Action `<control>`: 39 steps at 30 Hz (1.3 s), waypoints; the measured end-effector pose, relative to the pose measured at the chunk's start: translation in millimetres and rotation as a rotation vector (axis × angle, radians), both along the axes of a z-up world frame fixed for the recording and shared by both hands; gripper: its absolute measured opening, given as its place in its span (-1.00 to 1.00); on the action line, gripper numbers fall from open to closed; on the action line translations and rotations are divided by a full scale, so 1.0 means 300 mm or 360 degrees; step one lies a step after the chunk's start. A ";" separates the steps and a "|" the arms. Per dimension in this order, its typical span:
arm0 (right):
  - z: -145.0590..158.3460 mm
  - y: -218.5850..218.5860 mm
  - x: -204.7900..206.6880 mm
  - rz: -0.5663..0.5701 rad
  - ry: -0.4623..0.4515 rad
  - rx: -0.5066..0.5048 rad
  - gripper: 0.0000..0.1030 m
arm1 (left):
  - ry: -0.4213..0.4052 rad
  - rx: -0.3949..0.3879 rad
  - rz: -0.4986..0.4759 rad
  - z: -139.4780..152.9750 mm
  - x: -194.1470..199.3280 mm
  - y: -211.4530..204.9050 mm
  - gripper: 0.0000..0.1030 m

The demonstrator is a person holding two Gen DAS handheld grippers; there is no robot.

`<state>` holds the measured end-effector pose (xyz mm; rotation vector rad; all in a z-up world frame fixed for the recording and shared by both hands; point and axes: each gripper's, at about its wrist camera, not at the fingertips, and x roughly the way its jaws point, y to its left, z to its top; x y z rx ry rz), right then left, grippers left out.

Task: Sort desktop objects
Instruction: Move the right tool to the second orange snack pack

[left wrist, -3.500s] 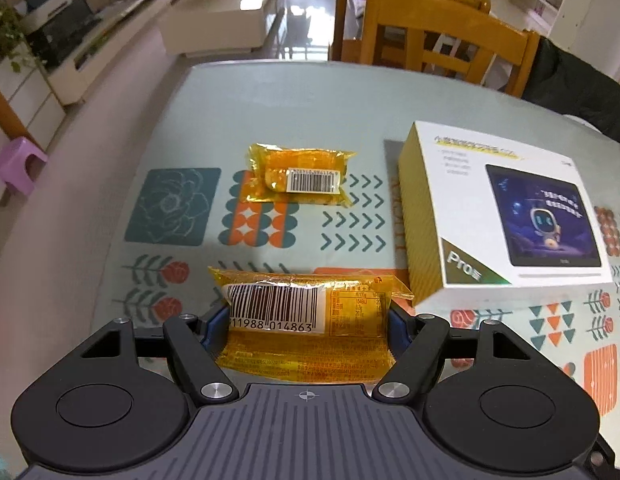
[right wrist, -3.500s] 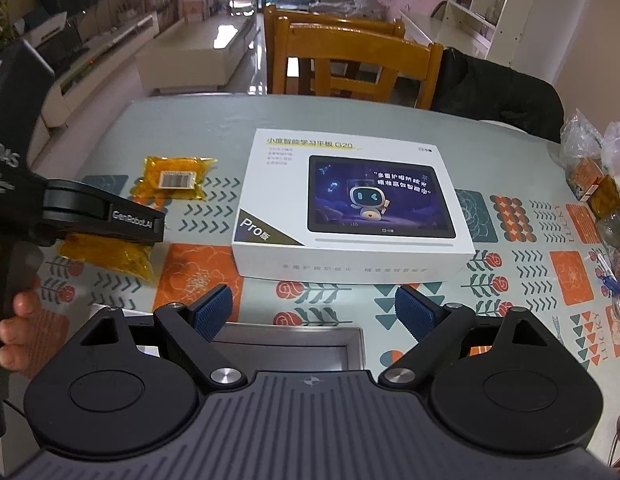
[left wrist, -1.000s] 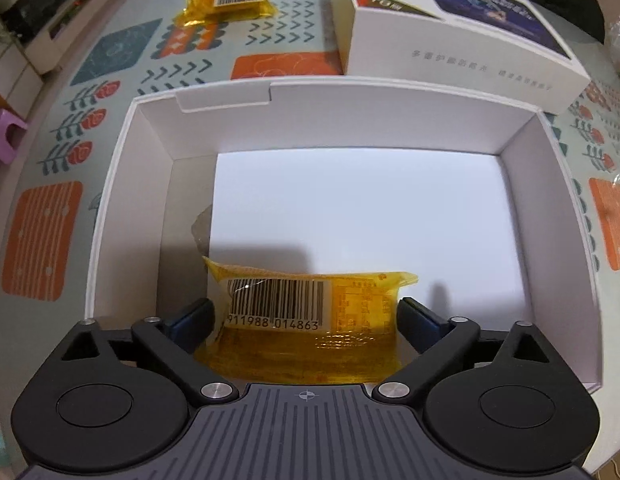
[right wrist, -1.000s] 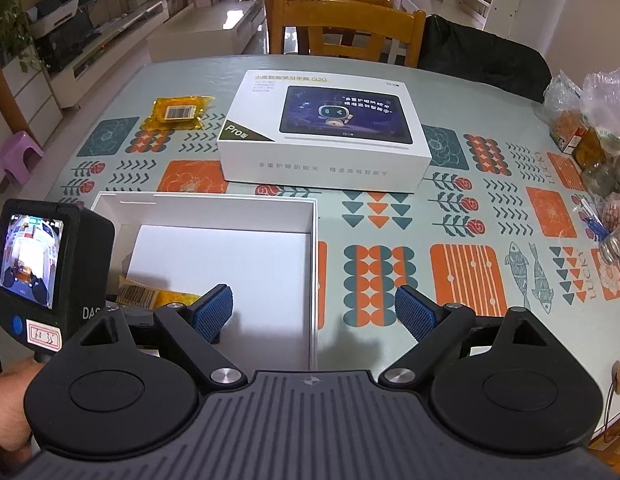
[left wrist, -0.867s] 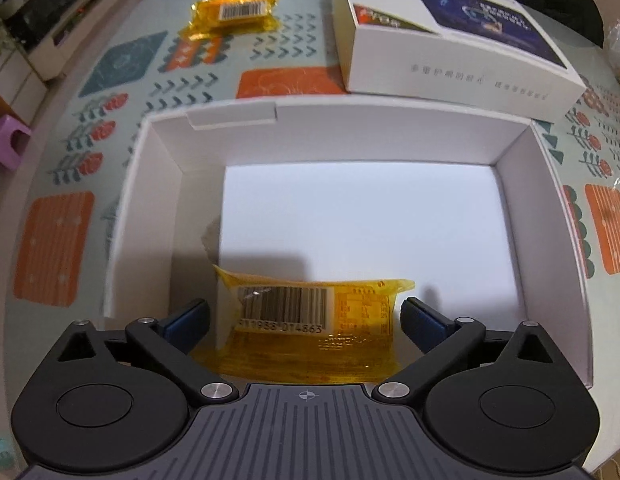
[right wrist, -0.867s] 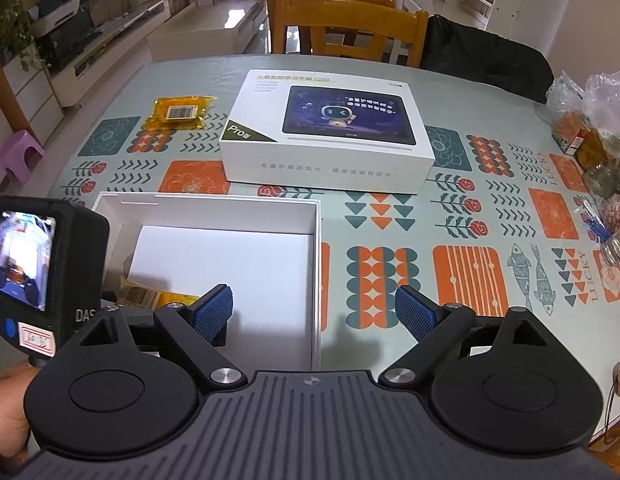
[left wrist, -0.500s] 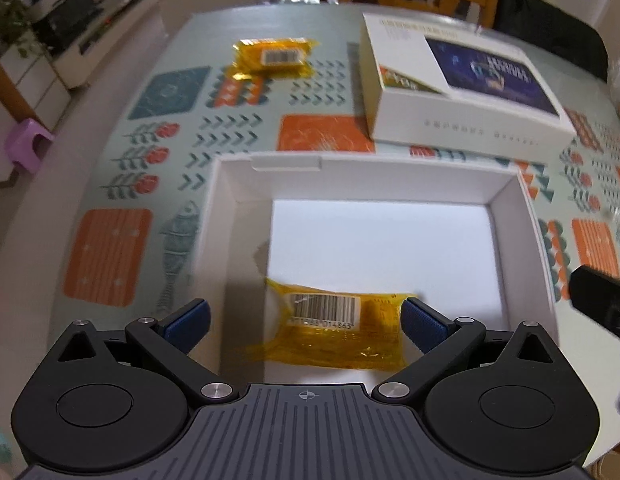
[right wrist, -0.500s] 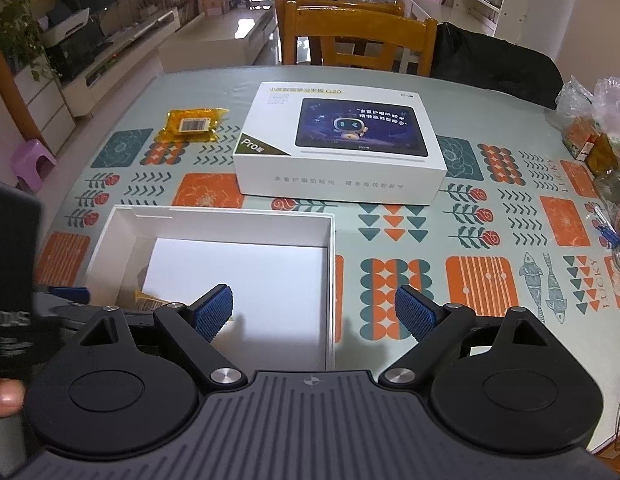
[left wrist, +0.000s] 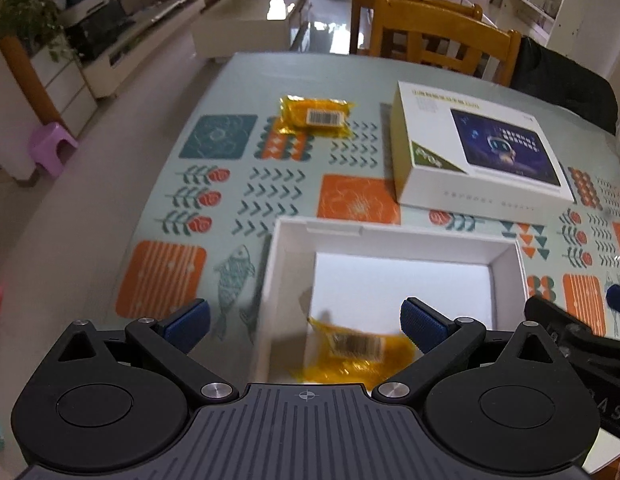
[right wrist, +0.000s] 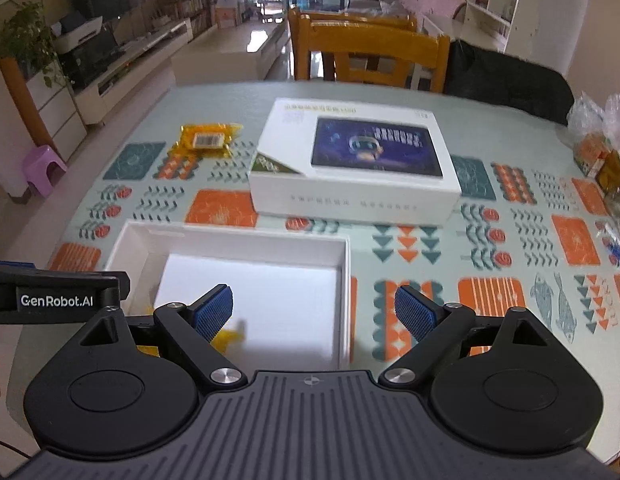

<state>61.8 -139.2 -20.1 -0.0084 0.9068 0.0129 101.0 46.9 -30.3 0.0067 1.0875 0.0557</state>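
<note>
- Left gripper (left wrist: 304, 322): jaws apart and empty, held above the near-left part of the open white box (left wrist: 389, 236).
- Right gripper (right wrist: 313, 308): jaws apart and empty, held over the near edge of the bench (right wrist: 489, 300), beside the box's right wall.
- Yellow packet in the box (left wrist: 357, 350): lies flat on the box floor at the near-left corner, barcode label up; blurred in the left wrist view, and only a yellow corner of it shows in the right wrist view.
- Second yellow packet (left wrist: 315, 118): lies flat on the bench toward the far-left side, well apart from the open box, just left of the printed tablet carton (left wrist: 475, 152). Judged to be the next thing to sort.
- Handling, as judged: the packet looks like a thin, glossy film sachet, so probably light, soft and somewhat slippery; it would sag rather than stay rigid when lifted.
- Where to take hold, as judged: across the packet's short width at mid-body, the jaws closing on its two long sides, rather than on a crimped end seal, which could slide out or fold.
- Caution, as judged: a firm squeeze may crush soft contents; the closing should be gentle.
- Tablet carton: stiff and rectangular, resting flat beyond the open box; likely too wide for one pair of jaws.
</note>
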 end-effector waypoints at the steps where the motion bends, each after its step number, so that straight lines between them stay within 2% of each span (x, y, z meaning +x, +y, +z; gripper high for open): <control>1: 0.010 0.017 0.013 0.0000 -0.0021 -0.0013 1.00 | -0.0004 -0.0004 -0.0005 0.003 0.011 0.014 1.00; 9: 0.058 0.166 0.168 -0.0037 -0.0092 -0.0037 1.00 | 0.0000 -0.0016 -0.0072 0.008 0.126 0.184 1.00; 19: 0.018 0.389 0.406 -0.0024 -0.0058 -0.0116 1.00 | 0.0083 -0.0052 -0.0131 -0.075 0.321 0.400 1.00; 30: -0.051 0.531 0.690 -0.0018 0.0030 -0.0015 1.00 | 0.0178 -0.0081 -0.0191 -0.170 0.490 0.505 1.00; 39: -0.123 0.601 0.864 -0.0024 0.0096 0.0023 1.00 | 0.0157 -0.0040 -0.0177 -0.214 0.675 0.583 1.00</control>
